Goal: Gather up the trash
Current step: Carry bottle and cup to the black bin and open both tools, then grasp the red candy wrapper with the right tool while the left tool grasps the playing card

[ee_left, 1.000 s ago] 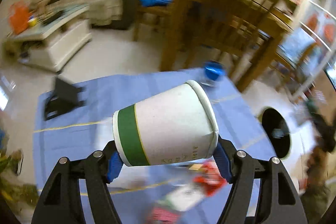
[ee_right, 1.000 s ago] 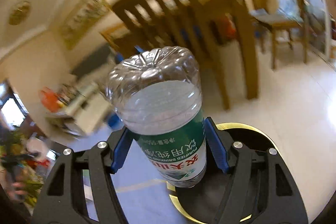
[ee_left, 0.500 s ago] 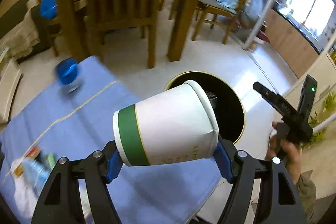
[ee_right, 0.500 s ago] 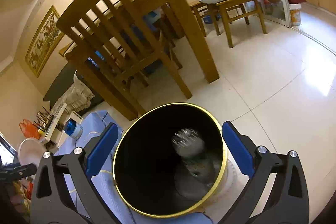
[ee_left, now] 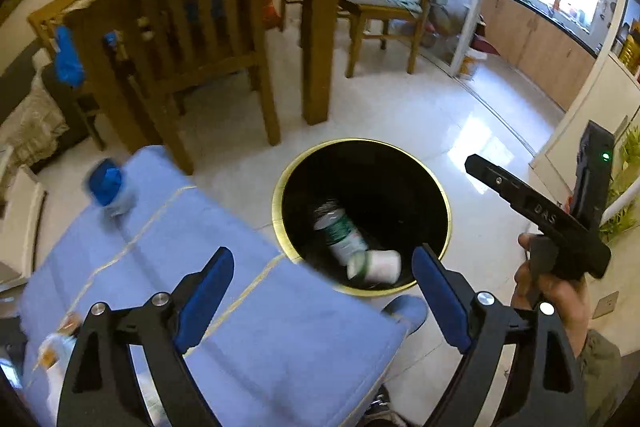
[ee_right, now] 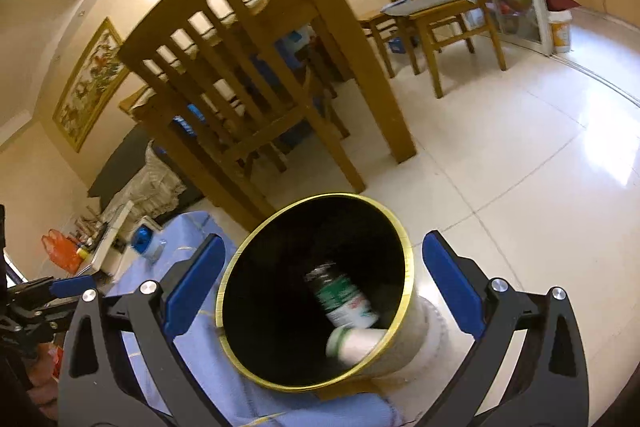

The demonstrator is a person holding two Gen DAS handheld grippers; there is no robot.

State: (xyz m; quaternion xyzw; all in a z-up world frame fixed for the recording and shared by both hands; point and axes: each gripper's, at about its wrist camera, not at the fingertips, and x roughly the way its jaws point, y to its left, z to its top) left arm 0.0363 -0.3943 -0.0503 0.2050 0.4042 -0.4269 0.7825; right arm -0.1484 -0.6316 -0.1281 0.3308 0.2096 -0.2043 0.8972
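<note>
Left wrist view: both grippers [ee_left: 322, 291] [ee_right: 320, 287] gape empty over bin [ee_left: 434, 183] holding bottle [ee_left: 340, 233] and, seemingly, cup [ee_left: 376, 265].

Cup [ee_left: 375, 265] blurred, perhaps tumbling.

Pale tiled floor [ee_left: 400, 107], glossy with window glare. Black bin with gold rim [ee_left: 280, 187] stands on it, hard against the edge of a blue-covered tabletop [ee_left: 280, 347]. On the blue cover: blue-capped container [ee_left: 108, 187] near the far corner, blurred wrappers [ee_left: 52, 351] at the near left. Wooden chairs [ee_left: 192, 39] and a dining table leg [ee_left: 318, 39] also on the floor.
</note>
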